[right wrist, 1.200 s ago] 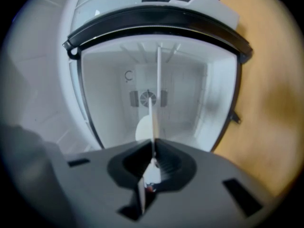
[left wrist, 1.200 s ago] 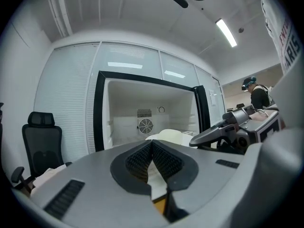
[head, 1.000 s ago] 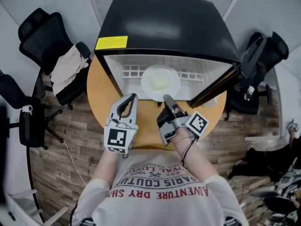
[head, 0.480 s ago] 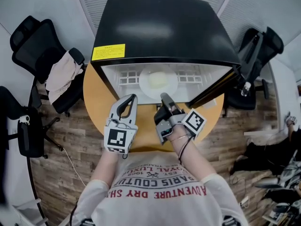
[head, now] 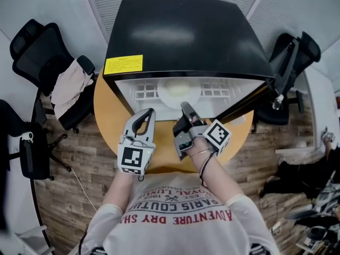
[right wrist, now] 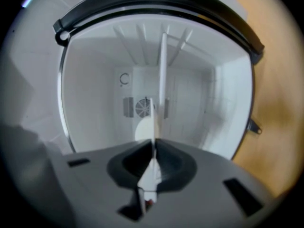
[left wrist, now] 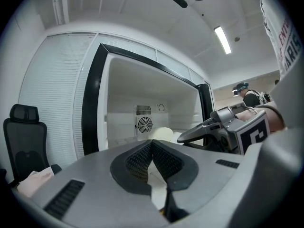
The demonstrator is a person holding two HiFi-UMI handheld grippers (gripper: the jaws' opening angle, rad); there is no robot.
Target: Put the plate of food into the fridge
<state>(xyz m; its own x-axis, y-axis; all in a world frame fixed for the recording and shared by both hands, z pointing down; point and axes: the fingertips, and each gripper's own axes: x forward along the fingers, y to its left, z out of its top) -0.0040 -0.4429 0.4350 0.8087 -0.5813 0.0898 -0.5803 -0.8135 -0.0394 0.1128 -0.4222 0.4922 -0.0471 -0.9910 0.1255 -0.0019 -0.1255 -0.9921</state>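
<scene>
A white plate [head: 179, 91] with a pale mound of food [head: 179, 87] is inside the open black fridge [head: 186, 31], above its white wire shelf [head: 146, 92]. My right gripper [head: 186, 108] is shut on the plate's near rim at the fridge mouth. In the right gripper view the plate [right wrist: 162, 80] shows edge-on between the jaws of the right gripper [right wrist: 154, 144], with the food [right wrist: 144, 128] beside it. My left gripper [head: 150, 112] is shut and empty, just left of the right one over the table. The left gripper view shows the left gripper [left wrist: 152, 144] facing the fridge interior.
The fridge stands on a round wooden table [head: 109, 110], and its door [head: 247, 102] hangs open to the right. A black office chair with a cloth [head: 66, 89] on it is at the left. Another chair [head: 295, 52] stands at the right. A fan grille [left wrist: 144, 124] is on the fridge's back wall.
My right gripper has pushed the plate further in, from the fridge's front edge to over the shelf. The left gripper has stayed where it was.
</scene>
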